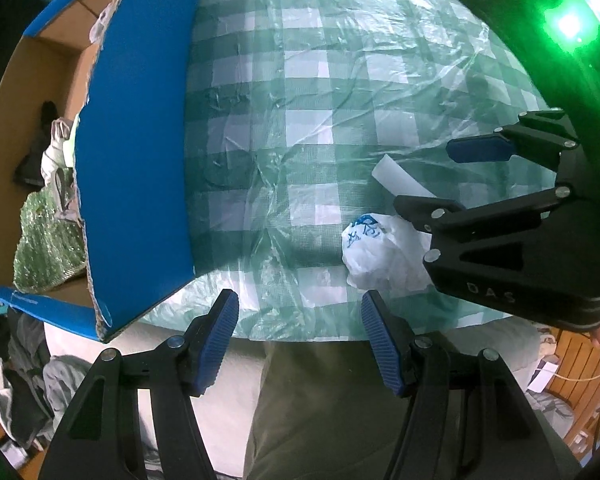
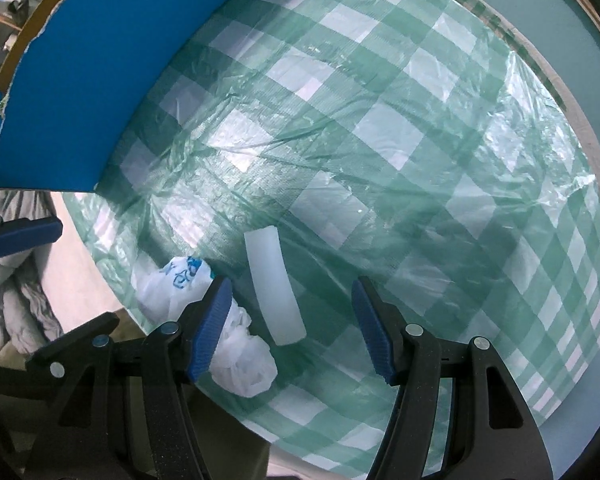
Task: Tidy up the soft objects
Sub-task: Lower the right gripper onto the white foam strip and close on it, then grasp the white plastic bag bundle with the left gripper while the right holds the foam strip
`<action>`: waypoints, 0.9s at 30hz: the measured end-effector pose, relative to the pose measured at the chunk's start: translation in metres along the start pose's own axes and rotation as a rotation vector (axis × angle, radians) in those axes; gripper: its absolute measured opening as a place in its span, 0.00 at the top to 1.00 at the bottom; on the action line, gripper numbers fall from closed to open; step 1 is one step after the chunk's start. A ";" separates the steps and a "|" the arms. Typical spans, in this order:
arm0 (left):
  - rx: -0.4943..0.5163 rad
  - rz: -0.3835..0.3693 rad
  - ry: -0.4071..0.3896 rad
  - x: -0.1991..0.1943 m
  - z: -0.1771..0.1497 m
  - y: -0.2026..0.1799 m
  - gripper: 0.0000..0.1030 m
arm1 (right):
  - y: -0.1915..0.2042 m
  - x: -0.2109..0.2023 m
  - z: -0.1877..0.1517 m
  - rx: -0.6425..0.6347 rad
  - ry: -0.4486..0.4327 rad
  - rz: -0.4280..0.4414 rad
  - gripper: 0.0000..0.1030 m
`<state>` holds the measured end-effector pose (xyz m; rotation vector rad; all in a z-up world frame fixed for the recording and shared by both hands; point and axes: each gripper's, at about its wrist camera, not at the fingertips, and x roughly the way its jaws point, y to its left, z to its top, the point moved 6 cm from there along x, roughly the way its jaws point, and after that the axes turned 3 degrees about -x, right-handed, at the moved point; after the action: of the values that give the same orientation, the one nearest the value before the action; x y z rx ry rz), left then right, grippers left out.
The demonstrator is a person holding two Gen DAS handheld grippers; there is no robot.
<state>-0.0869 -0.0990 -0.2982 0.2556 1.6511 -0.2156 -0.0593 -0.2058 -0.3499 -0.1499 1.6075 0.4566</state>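
1. Left wrist view. The left gripper stood with jaws apart and nothing between them, over the near edge of the table.
2. The blue cardboard box sat at the table's left edge. It already held a few soft items: a crinkly green piece and a pale bundle; the rest was too dark to identify.
3. The crumpled white plastic bag and white foam strip lay near the near edge, under the right gripper, which was also open and empty.
4. Judgement: partly done; these two items remained to be boxed.
5. Writing: "DAS" on the right gripper body; the bag's blue print was unreadable.
6. Right wrist view. The right gripper was open around the foam strip, pads not touching it; the bag lay just beside, at the near edge.
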 end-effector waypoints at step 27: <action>0.120 0.022 -0.015 0.004 0.027 -0.012 0.32 | -0.028 -0.005 -0.027 0.182 -0.078 0.074 0.84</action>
<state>-0.0653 -0.1183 -0.3047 0.3623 1.6220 -0.2995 -0.0736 -0.2423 -0.3499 0.0640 1.5727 0.3660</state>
